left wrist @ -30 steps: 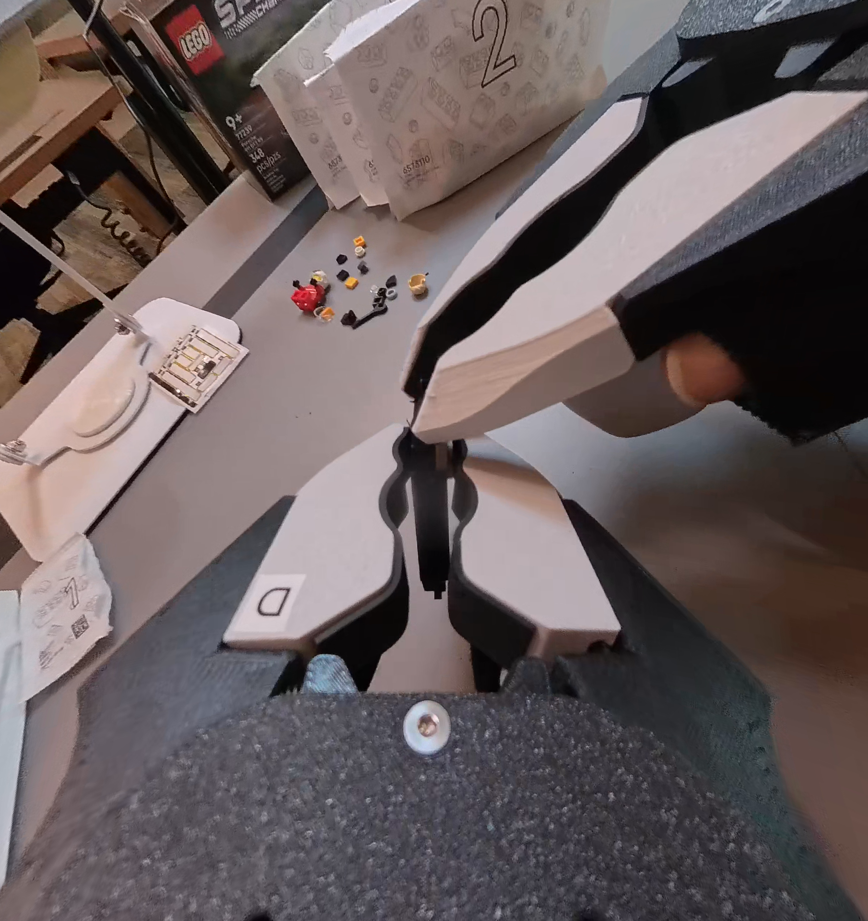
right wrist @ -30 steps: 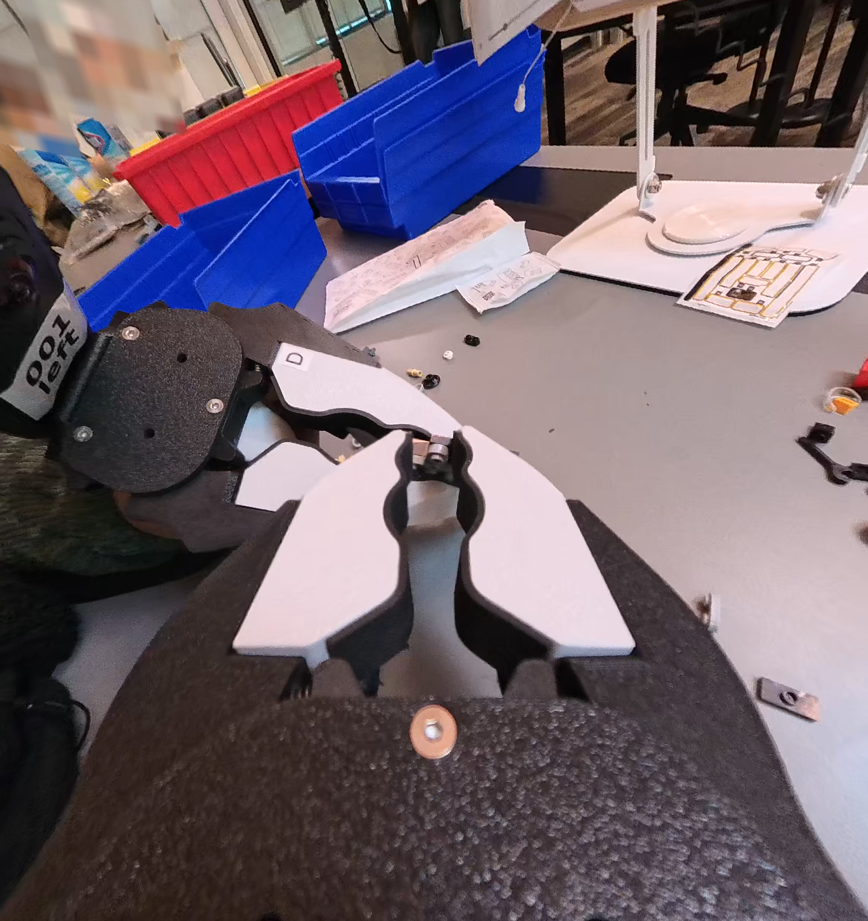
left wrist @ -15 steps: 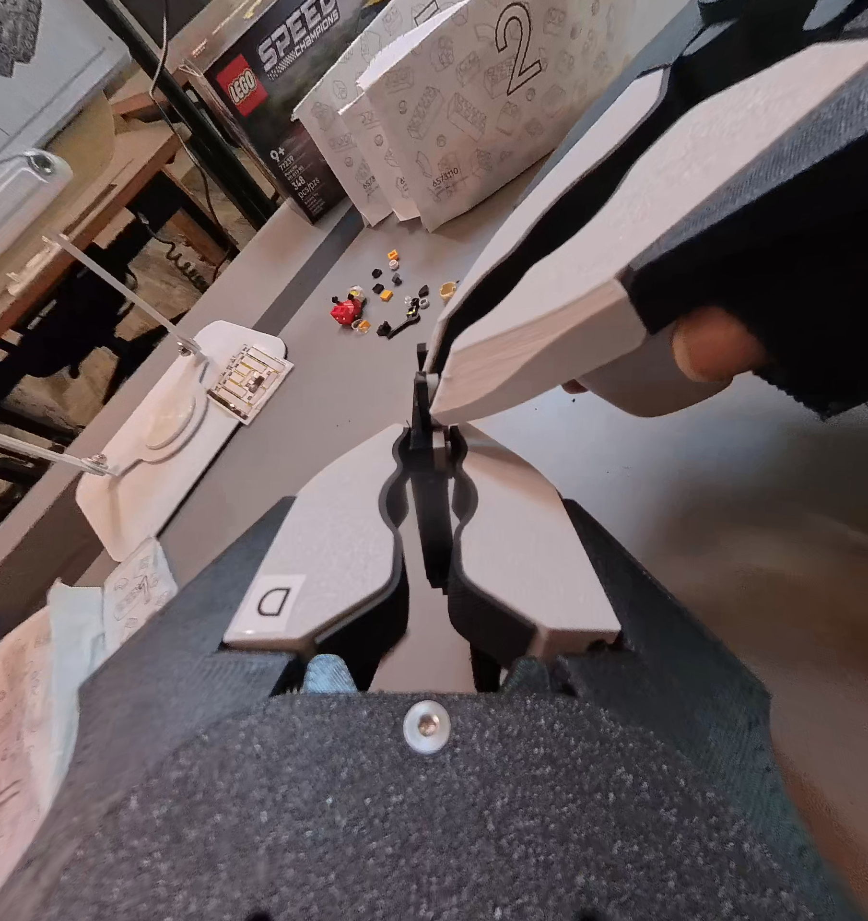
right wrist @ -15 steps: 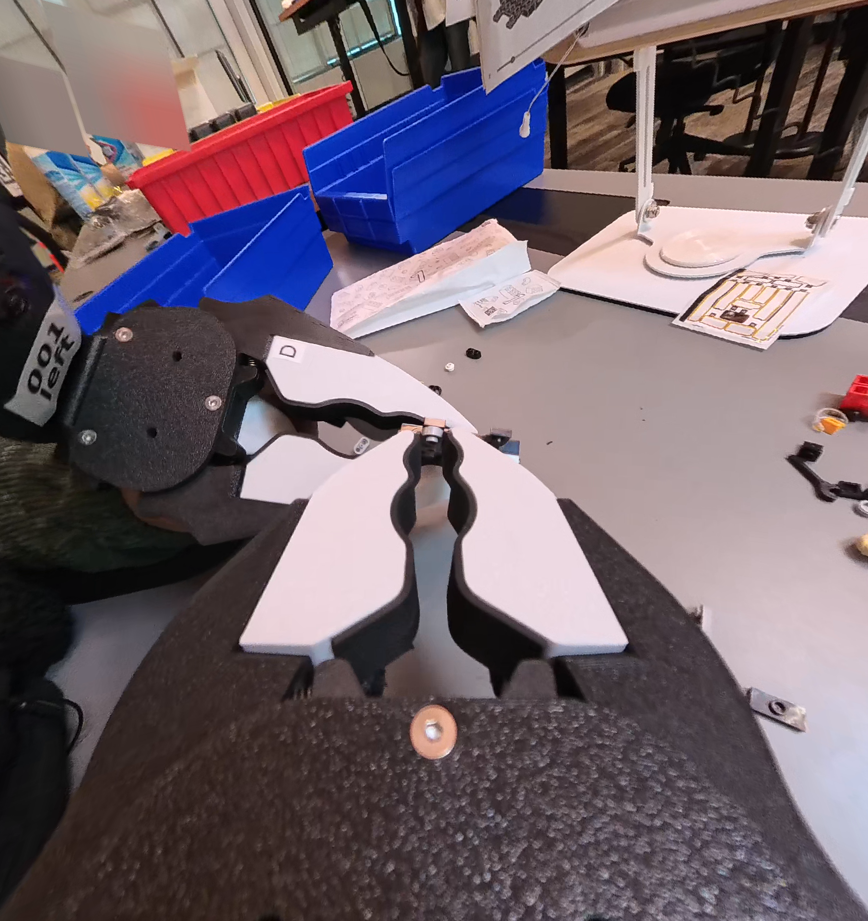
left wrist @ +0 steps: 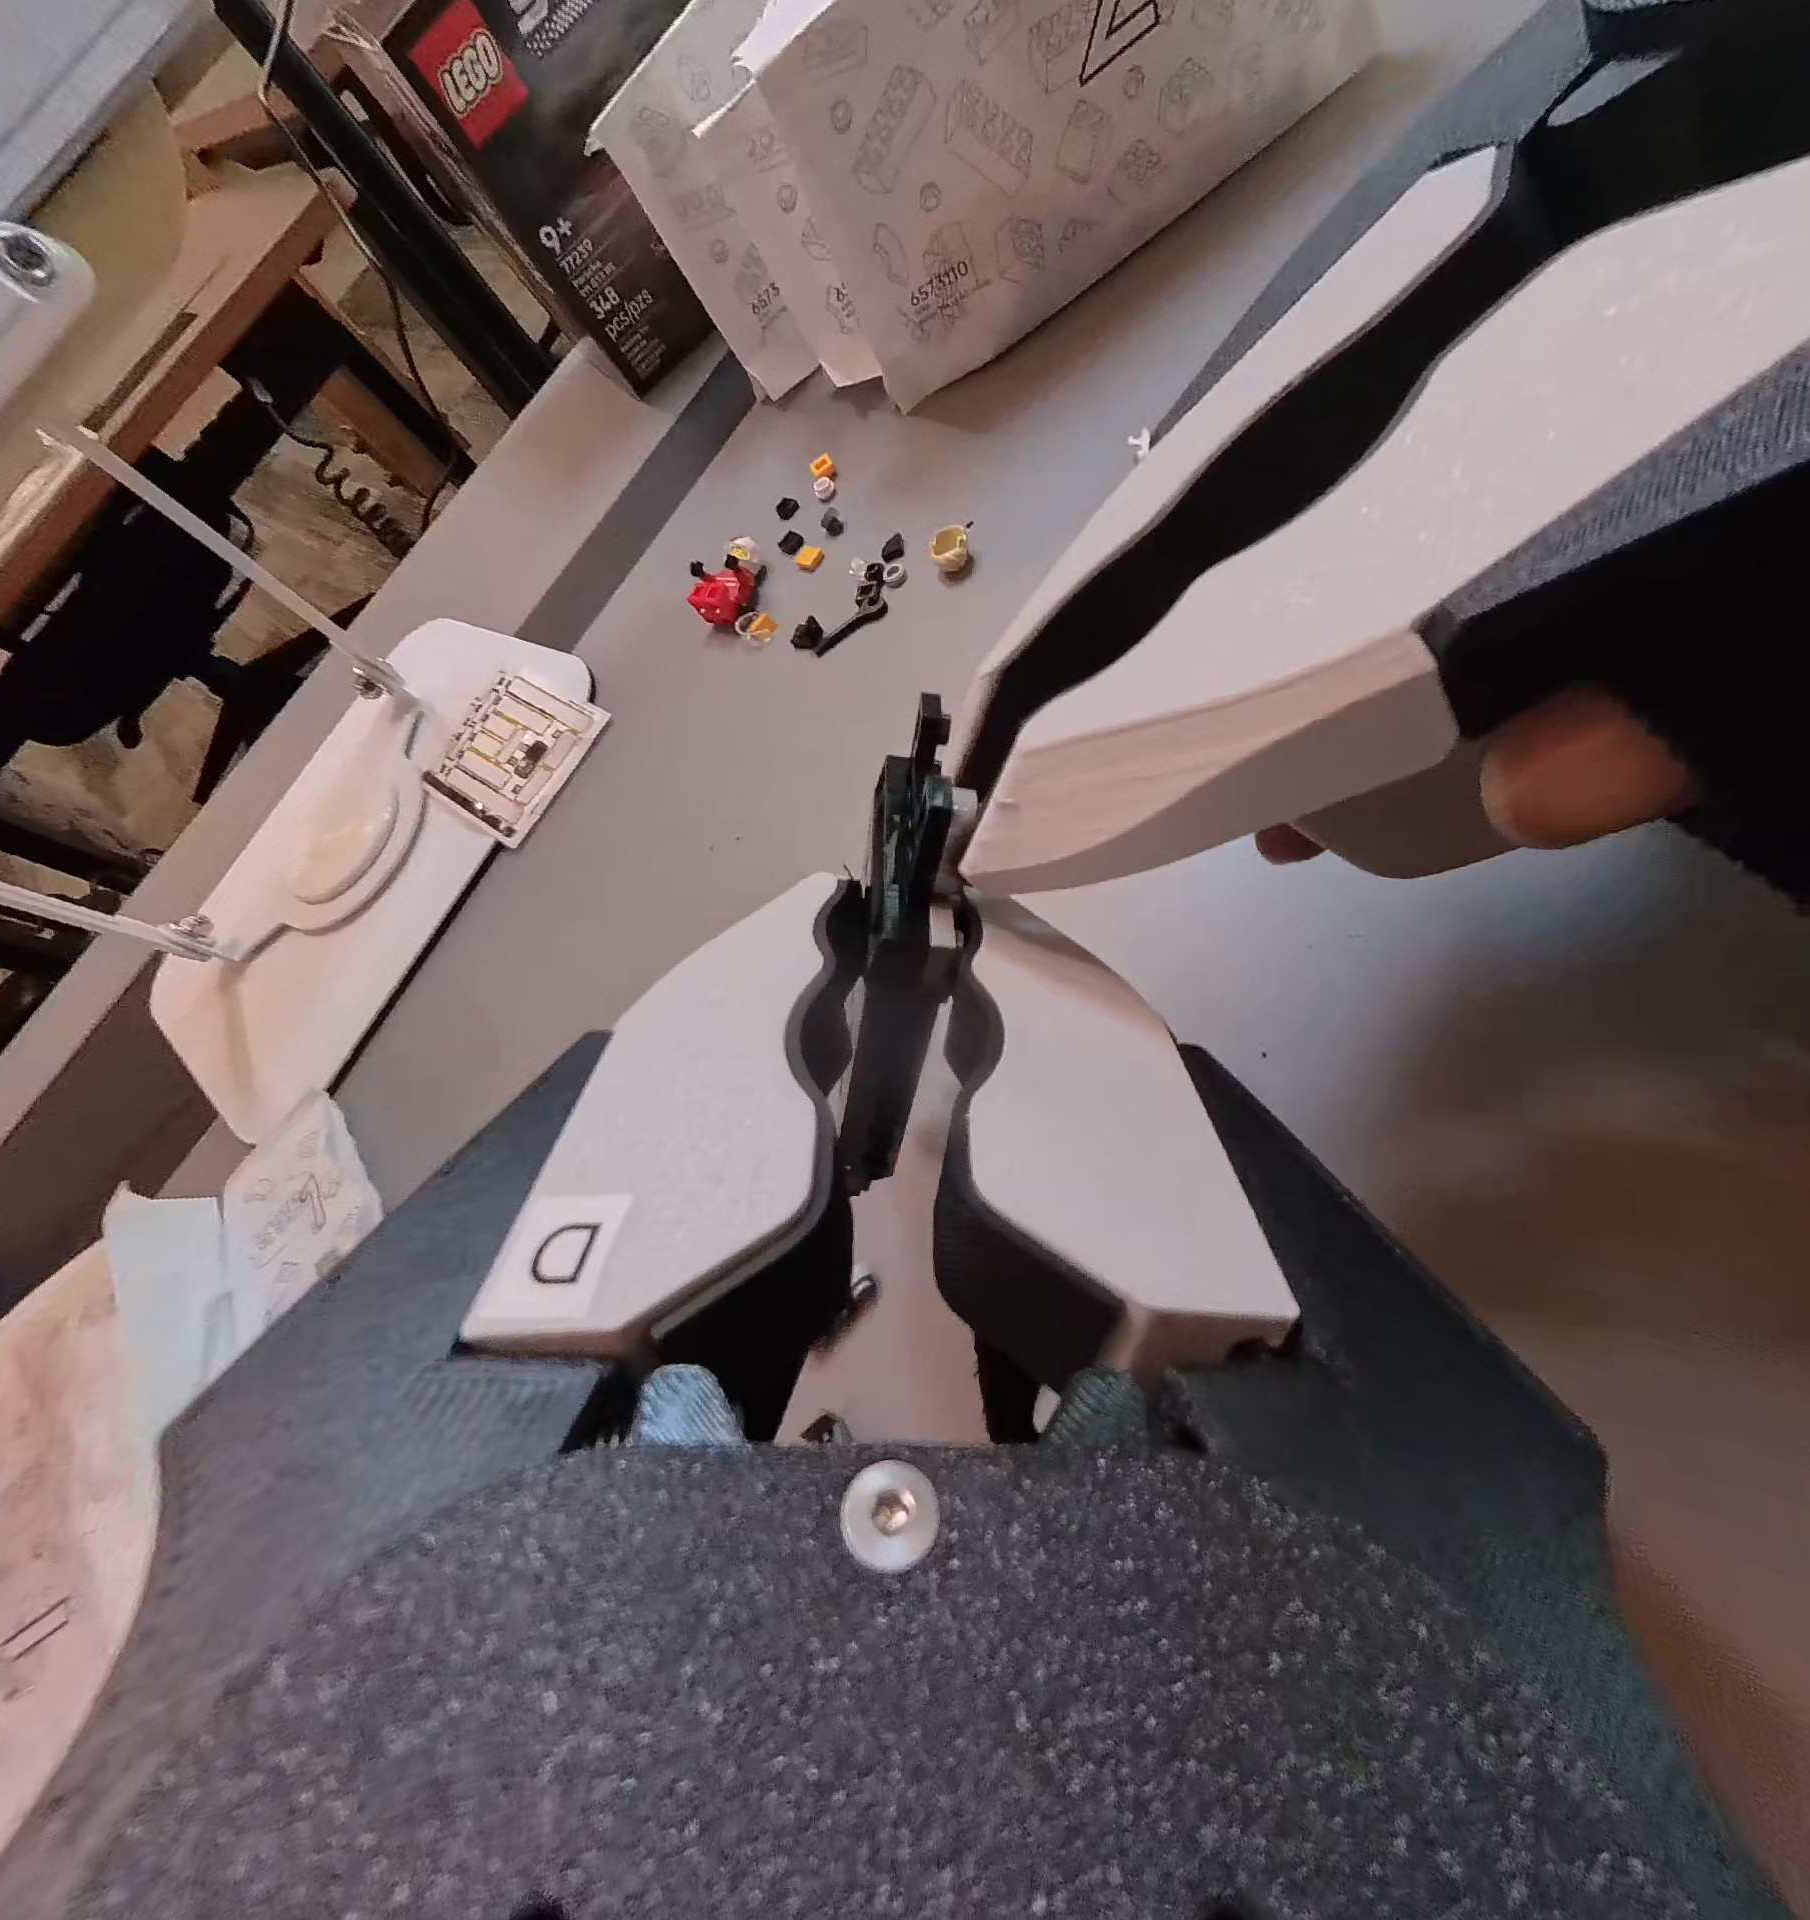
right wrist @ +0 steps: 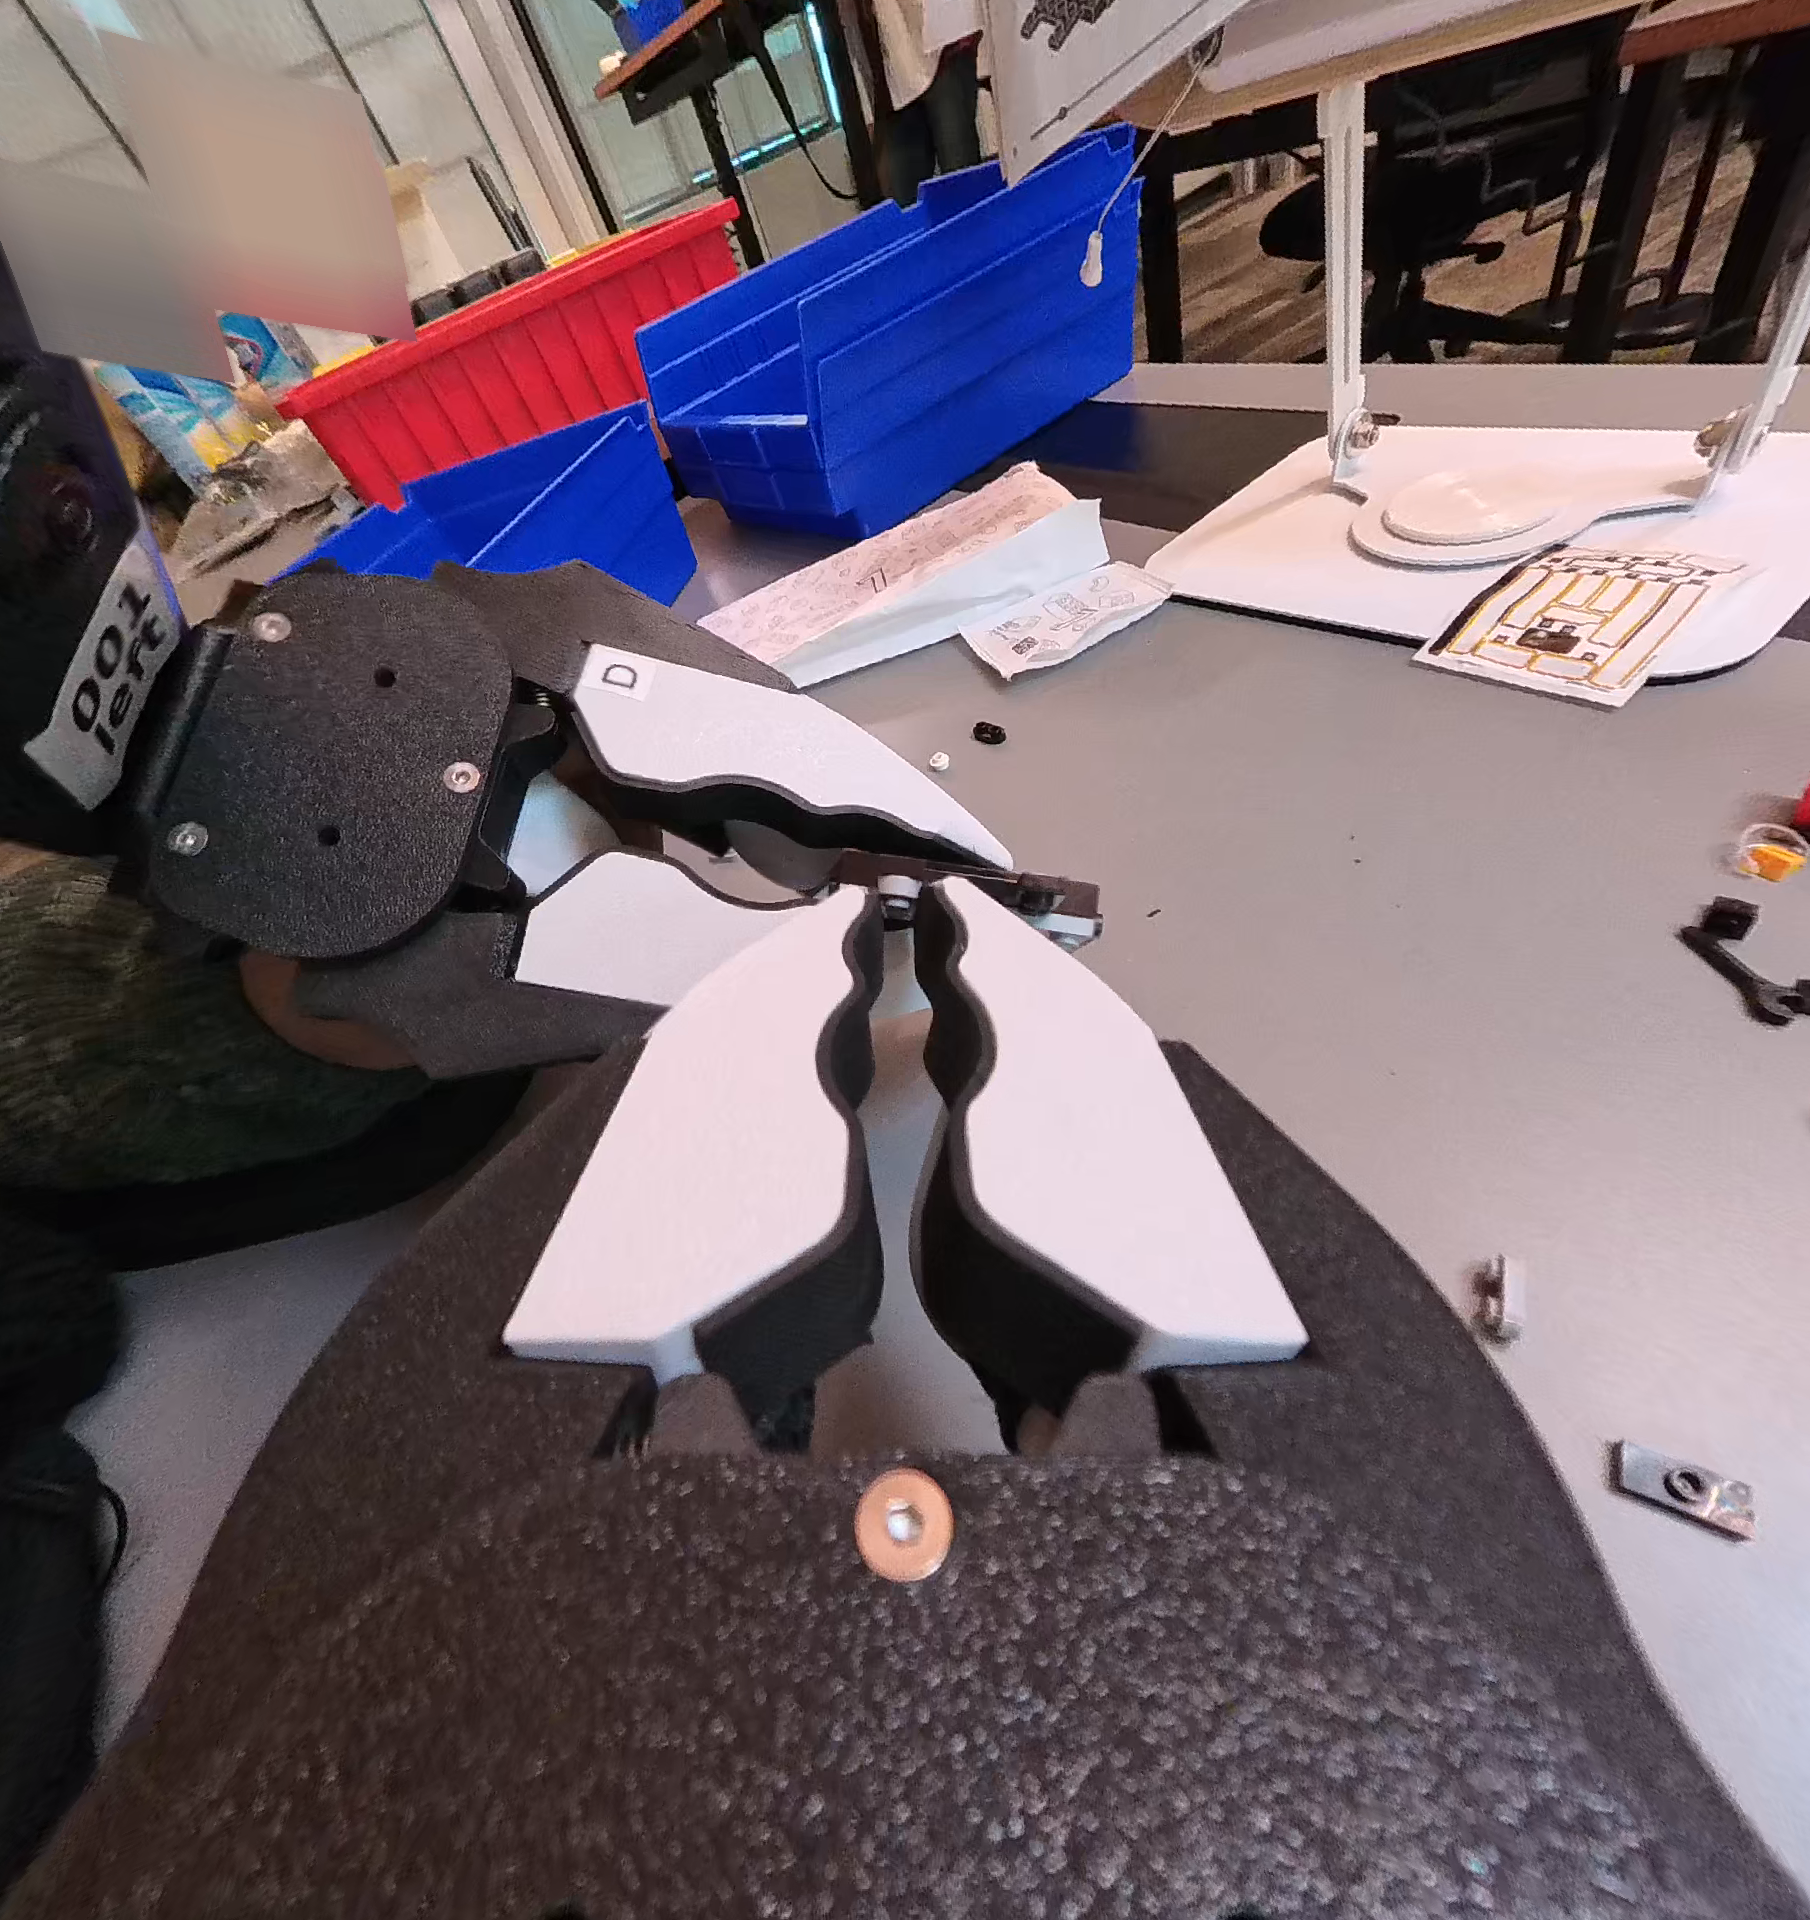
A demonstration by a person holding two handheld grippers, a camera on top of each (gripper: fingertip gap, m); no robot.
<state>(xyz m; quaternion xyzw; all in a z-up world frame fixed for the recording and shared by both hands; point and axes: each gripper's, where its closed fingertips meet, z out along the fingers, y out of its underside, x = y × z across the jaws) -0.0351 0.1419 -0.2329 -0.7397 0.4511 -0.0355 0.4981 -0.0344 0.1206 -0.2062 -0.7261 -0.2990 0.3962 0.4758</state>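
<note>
since a second ago both claws have lifted and tilted a little, and the right claw (right wrist: 899, 906) has narrowed onto a small white stud (right wrist: 896, 891) at the underside of the dark plate assembly (left wrist: 906, 831).

left claw (left wrist: 906, 914) is clenched on that assembly, holding it edge-on between its pads, so one flat face is turned toward the other claw; it hangs above the grey counter (left wrist: 672, 748), not resting on it. right claw's tips pinch the stud and meet the plate from the side, the two claws touching tip to tip, likely so one steadies the piece while the other presses the stud home.

well apart on the counter lie loose small parts: a red brick (left wrist: 719, 601), a tan piece (left wrist: 949, 547), a black lever (left wrist: 844, 623). printed paper bags (left wrist: 984, 187) stand at the far edge, and blue bins (right wrist: 880, 343) sit behind the left claw.
</note>
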